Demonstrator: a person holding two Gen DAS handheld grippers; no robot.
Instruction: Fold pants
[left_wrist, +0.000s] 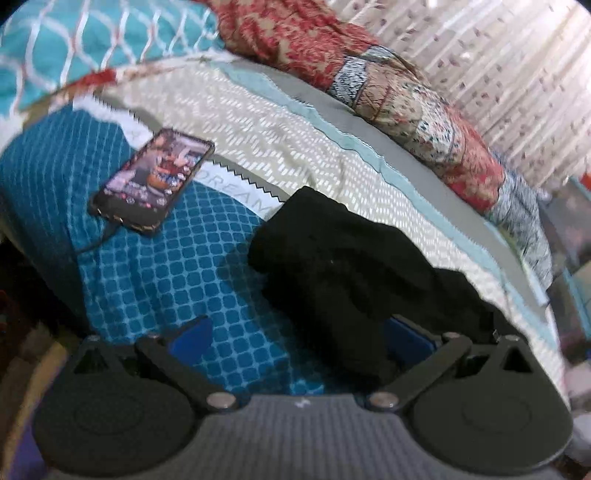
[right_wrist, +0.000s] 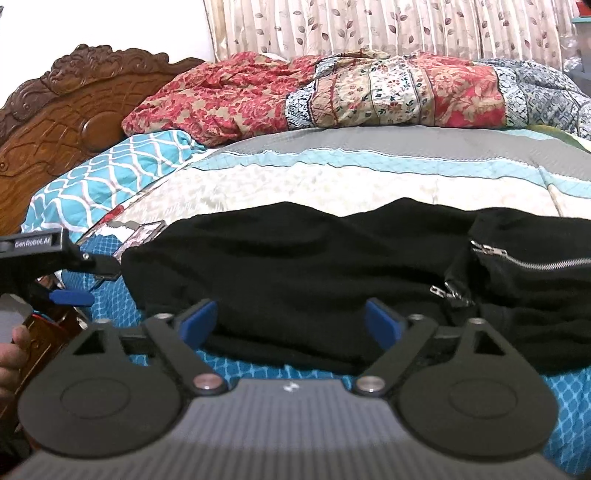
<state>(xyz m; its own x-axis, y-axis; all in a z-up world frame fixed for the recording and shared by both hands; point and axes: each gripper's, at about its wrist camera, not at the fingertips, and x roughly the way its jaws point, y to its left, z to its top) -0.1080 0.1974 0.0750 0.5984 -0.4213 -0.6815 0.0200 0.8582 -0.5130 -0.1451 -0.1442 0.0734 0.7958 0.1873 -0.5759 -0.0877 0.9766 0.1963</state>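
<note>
Black pants (right_wrist: 314, 273) lie in a folded heap on the blue checked bed cover (right_wrist: 565, 398), with silver zippers (right_wrist: 528, 264) at the right. In the left wrist view the pants (left_wrist: 351, 266) sit at centre right. My left gripper (left_wrist: 299, 336) is open, its right finger against the pants' near edge, holding nothing. It also shows at the left of the right wrist view (right_wrist: 74, 291). My right gripper (right_wrist: 291, 325) is open, its blue pads on either side of the pants' near edge, not closed on the cloth.
A phone (left_wrist: 153, 181) with a cable lies on the blue cover (left_wrist: 155, 273) to the left. A red patterned quilt (right_wrist: 332, 92) lies along the far side by the curtain. A teal pillow (right_wrist: 110, 173) and carved wooden headboard (right_wrist: 55, 110) stand at left.
</note>
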